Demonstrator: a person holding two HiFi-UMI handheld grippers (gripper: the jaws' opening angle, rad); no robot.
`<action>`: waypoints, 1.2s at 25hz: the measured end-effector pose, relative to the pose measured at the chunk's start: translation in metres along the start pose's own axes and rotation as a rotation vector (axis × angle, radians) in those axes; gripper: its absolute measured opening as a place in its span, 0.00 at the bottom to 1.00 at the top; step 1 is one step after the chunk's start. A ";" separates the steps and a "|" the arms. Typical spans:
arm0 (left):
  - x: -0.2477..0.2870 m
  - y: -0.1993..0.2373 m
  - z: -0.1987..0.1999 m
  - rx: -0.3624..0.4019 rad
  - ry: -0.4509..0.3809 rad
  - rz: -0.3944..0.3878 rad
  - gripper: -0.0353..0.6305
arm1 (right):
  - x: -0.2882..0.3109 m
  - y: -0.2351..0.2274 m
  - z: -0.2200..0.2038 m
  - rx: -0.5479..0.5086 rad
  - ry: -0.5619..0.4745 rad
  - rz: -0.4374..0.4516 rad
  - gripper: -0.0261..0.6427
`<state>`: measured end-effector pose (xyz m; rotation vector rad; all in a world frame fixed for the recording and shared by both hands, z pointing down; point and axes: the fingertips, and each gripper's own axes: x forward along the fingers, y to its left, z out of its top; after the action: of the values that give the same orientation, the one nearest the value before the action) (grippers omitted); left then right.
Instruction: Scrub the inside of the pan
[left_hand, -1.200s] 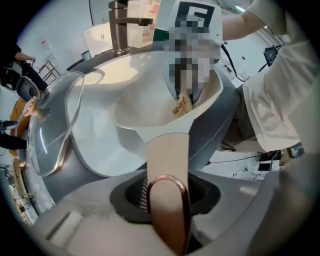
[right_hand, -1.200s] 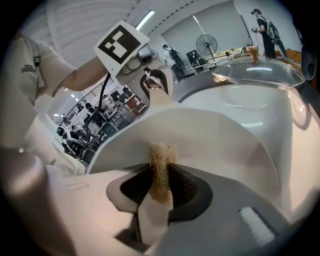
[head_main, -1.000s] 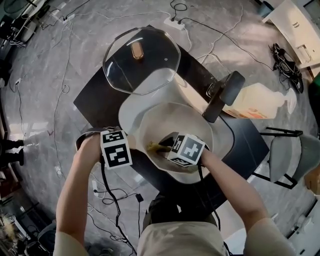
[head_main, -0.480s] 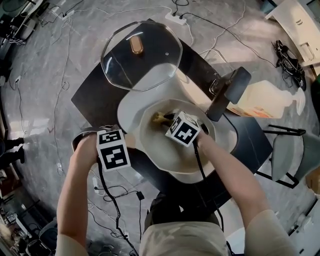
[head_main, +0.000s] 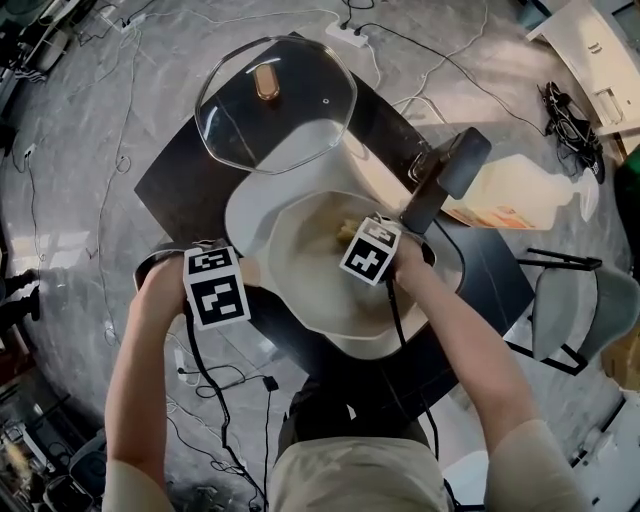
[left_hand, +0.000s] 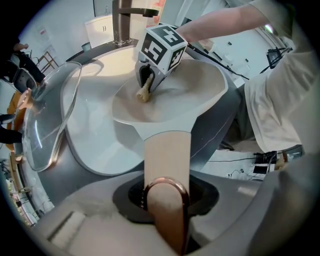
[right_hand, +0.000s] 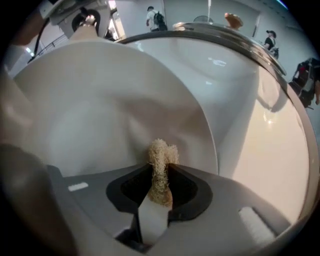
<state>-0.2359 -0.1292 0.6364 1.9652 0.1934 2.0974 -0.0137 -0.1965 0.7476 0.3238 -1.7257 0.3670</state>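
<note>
Gripping the wooden handle (left_hand: 166, 155) at its copper-ringed end, the left tool (left_hand: 165, 210) sat closed on it at the near left of the pan (head_main: 305, 285), steadying it just as it had a second before. Beside it, the right tool (right_hand: 159, 195) was clamped on a loofah scrubber (right_hand: 160, 157), whose frayed tip stuck out past the jaws and reached the pale inner surface.

That tool was what had changed. A second earlier it had been low against the pan's near side, and half a second earlier it was around the middle. Now it had travelled to the far right of the bowl, close under the faucet (head_main: 440, 185). From where I stood, that read as one stroke carried across the floor of the pan. The scrubbing looked well under way, with the near and middle parts covered and the left wall probably yet to be reached.

The pan itself sat in the white sink (head_main: 250, 210) set on the dark surface (head_main: 175, 185). Beyond it the glass lid (head_main: 275, 100) lay off the pan, overlapping the sink's far edge. A pale jug (head_main: 520, 195) was off to the right.
</note>
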 end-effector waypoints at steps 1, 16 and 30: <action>0.000 0.000 0.000 -0.001 0.000 0.000 0.22 | -0.001 0.004 -0.009 -0.028 0.050 0.006 0.19; 0.000 0.000 0.001 -0.014 0.003 -0.002 0.22 | -0.077 0.119 -0.060 -0.156 0.236 0.541 0.19; -0.002 0.000 0.002 -0.022 0.019 -0.004 0.22 | -0.065 0.139 0.052 0.020 -0.230 0.704 0.20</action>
<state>-0.2340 -0.1297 0.6350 1.9310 0.1767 2.1072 -0.1055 -0.0907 0.6664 -0.2561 -2.0305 0.8815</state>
